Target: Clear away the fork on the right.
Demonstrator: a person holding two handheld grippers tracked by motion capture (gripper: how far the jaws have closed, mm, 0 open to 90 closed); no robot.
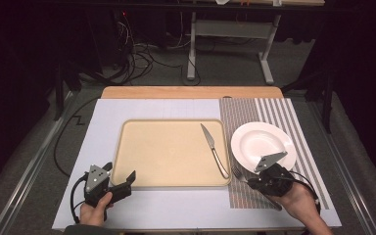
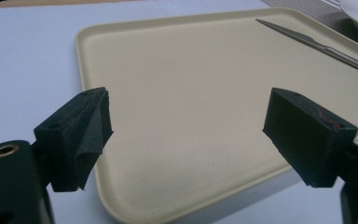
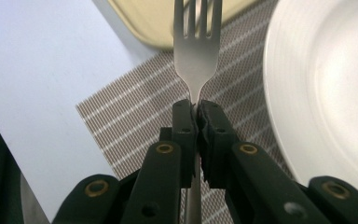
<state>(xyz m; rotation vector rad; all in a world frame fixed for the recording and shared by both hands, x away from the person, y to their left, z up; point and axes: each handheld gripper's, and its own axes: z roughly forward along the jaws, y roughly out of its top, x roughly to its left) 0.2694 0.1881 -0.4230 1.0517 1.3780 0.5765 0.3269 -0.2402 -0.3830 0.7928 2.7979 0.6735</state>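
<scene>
At the table's near right corner, the right gripper [image 3: 195,106] is clamped tight on the neck of a fork [image 3: 196,51], whose tines stick out straight ahead of the jaws and whose handle runs back between them. In the gripper's own view the fork's long axis points at the near right corner of the tray [image 3: 168,23], with the white plate [image 3: 326,93] close alongside on the other side. From above, the fork [image 1: 238,174] sits low over the striped placemat [image 1: 245,196], in the gap between the plate [image 1: 262,142] and the tray [image 1: 169,152]; whether it is clear of the mat or touching it is hard to judge from that height. A knife [image 1: 213,149] lies on the tray along its right edge, blade toward the far side, so the fork's line runs roughly toward the knife's handle end. The right hand [image 1: 301,200] is much the nearer one to plate, knife and mat. The left gripper [image 1: 108,185] waits off the tray's near left corner, jaws spread wide and holding nothing, aimed across the bare tray [image 2: 191,93] toward the knife [image 2: 317,44]
</scene>
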